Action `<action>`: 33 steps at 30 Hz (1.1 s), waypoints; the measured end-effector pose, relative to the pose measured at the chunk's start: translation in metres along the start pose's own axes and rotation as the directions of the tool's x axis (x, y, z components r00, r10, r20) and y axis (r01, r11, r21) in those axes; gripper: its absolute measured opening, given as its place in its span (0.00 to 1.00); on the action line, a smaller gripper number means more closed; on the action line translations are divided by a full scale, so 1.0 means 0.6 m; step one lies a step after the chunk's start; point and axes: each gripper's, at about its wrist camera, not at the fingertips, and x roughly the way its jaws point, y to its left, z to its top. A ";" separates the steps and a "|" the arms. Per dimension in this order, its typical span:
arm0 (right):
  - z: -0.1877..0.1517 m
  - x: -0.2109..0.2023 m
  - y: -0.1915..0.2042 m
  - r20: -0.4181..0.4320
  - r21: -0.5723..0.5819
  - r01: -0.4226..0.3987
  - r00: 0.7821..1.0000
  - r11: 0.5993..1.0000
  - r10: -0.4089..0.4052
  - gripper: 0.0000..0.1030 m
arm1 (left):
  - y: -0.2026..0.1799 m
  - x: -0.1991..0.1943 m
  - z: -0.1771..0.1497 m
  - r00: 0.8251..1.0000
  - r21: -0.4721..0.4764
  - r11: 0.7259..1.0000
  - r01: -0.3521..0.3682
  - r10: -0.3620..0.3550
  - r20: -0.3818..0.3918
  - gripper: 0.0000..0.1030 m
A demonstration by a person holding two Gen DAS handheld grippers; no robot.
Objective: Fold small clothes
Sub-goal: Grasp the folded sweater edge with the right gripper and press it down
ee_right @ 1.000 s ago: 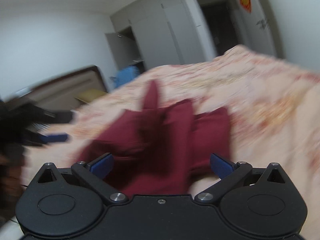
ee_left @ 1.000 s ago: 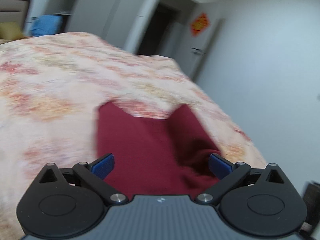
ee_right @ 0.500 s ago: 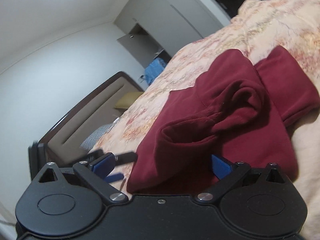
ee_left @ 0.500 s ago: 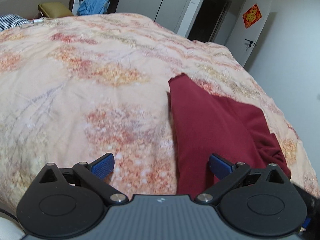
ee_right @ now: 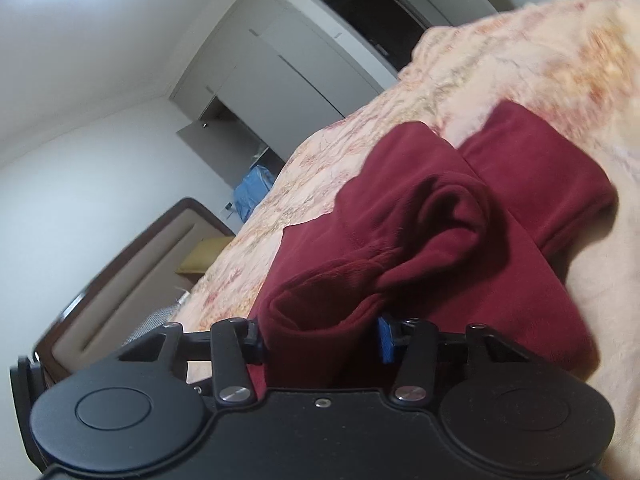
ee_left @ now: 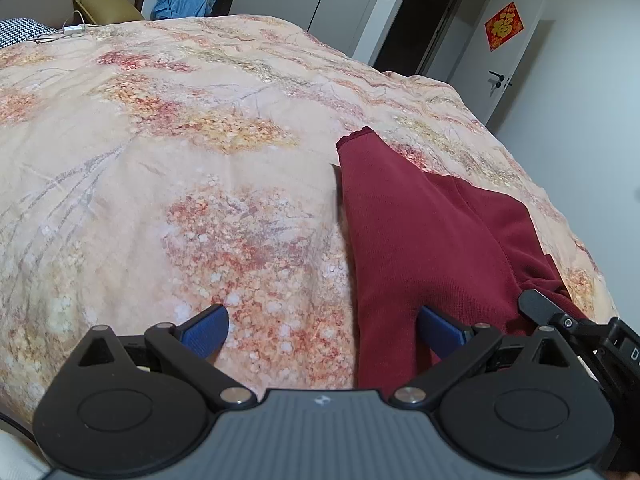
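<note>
Right gripper pinches a bunched fold of the soft, floppy maroon garment. Left gripper hangs wide, empty; best grab is the hem corner at 1 o'clock.

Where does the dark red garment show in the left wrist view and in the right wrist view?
Left wrist view: the dark red garment lies right of centre on the floral bedspread, reaching down past the left gripper.
Right wrist view: it fills the centre, a bunched fold between the right gripper fingers.
Shared landmark: the blue cloth bundle by the wardrobe.
</note>
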 end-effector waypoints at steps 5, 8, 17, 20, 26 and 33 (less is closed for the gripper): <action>0.009 0.016 -0.009 0.013 0.045 -0.007 1.000 0.999 0.007 0.58 | 0.000 0.001 -0.001 1.000 0.002 1.000 0.000 0.000 0.000 1.00; 0.019 0.030 -0.012 0.032 0.077 0.001 0.999 0.997 -0.003 0.61 | 0.000 0.001 -0.001 1.000 0.003 1.000 -0.001 0.001 -0.001 1.00; 0.048 0.063 -0.019 0.083 0.086 0.034 0.996 0.996 -0.042 0.57 | -0.007 0.009 -0.003 1.000 0.022 1.000 -0.018 0.018 -0.006 1.00; 0.054 0.071 -0.026 0.098 0.069 0.083 0.991 0.994 -0.090 0.33 | -0.010 0.010 0.000 1.000 0.028 0.999 -0.025 0.025 -0.011 1.00; 0.053 0.069 -0.039 0.101 0.016 0.095 0.990 0.995 -0.097 0.22 | -0.022 0.015 0.002 1.000 0.041 0.999 -0.010 0.011 -0.014 1.00; 0.054 0.059 -0.032 0.124 -0.029 0.103 0.987 0.994 -0.098 0.20 | -0.036 0.029 0.003 1.000 0.067 0.998 0.009 -0.008 -0.023 1.00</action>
